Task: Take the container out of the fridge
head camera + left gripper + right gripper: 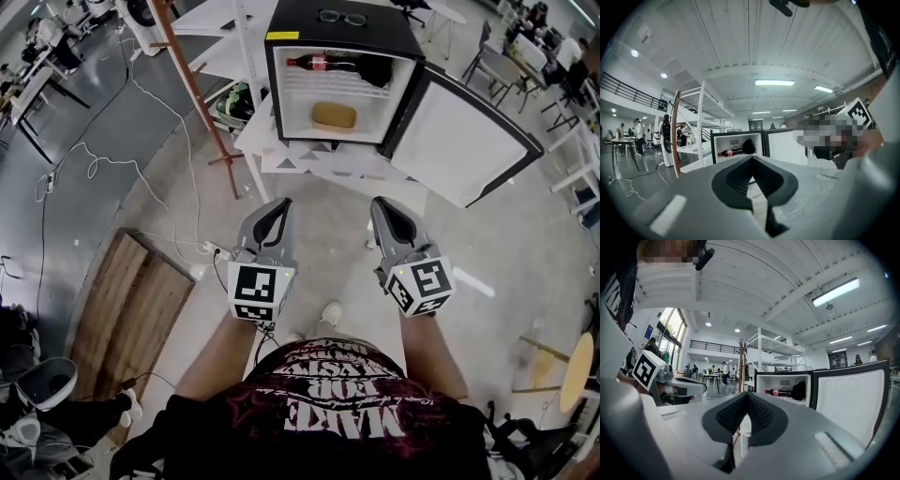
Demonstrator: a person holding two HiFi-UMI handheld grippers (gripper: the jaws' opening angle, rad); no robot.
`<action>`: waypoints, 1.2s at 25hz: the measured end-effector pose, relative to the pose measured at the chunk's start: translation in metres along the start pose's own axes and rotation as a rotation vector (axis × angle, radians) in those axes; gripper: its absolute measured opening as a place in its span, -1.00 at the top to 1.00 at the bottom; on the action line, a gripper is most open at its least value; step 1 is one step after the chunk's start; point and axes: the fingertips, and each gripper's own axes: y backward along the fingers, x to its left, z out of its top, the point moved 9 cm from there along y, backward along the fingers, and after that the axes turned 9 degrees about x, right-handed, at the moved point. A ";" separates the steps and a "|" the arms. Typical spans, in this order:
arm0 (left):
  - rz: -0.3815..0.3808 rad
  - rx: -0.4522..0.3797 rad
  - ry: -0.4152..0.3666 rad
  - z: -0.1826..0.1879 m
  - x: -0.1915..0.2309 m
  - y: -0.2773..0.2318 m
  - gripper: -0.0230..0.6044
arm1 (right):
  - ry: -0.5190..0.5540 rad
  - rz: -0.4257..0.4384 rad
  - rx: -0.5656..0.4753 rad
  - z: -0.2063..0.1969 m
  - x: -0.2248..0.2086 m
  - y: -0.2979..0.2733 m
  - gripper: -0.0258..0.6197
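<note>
A small black fridge (339,37) stands ahead on the floor, its door (464,141) swung open to the right. On its lower shelf lies a flat tan container (334,116). Above it a cola bottle (323,64) lies next to a black object (375,70). My left gripper (280,204) and right gripper (382,202) are held side by side, well short of the fridge, both shut and empty. The left gripper view shows the fridge (738,146) beyond the shut left gripper (751,159). The right gripper view shows the bottle (777,392) beyond the shut right gripper (746,395).
A pair of glasses (342,17) lies on the fridge top. A white shelf frame (246,84) and a slanted red-brown pole (202,103) stand left of the fridge. Cables (89,169) trail over the floor at left, near a wooden board (131,309). A round stool (577,370) is at right.
</note>
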 end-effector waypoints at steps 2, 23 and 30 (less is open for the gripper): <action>-0.001 0.002 0.001 0.000 -0.001 -0.004 0.93 | -0.001 0.006 0.002 -0.001 -0.003 -0.003 0.83; 0.029 0.040 0.019 0.010 0.000 -0.042 0.93 | -0.017 0.075 -0.008 0.001 -0.042 -0.037 0.83; 0.052 0.049 0.008 0.018 -0.006 -0.056 0.93 | -0.020 0.112 -0.027 0.006 -0.060 -0.047 0.83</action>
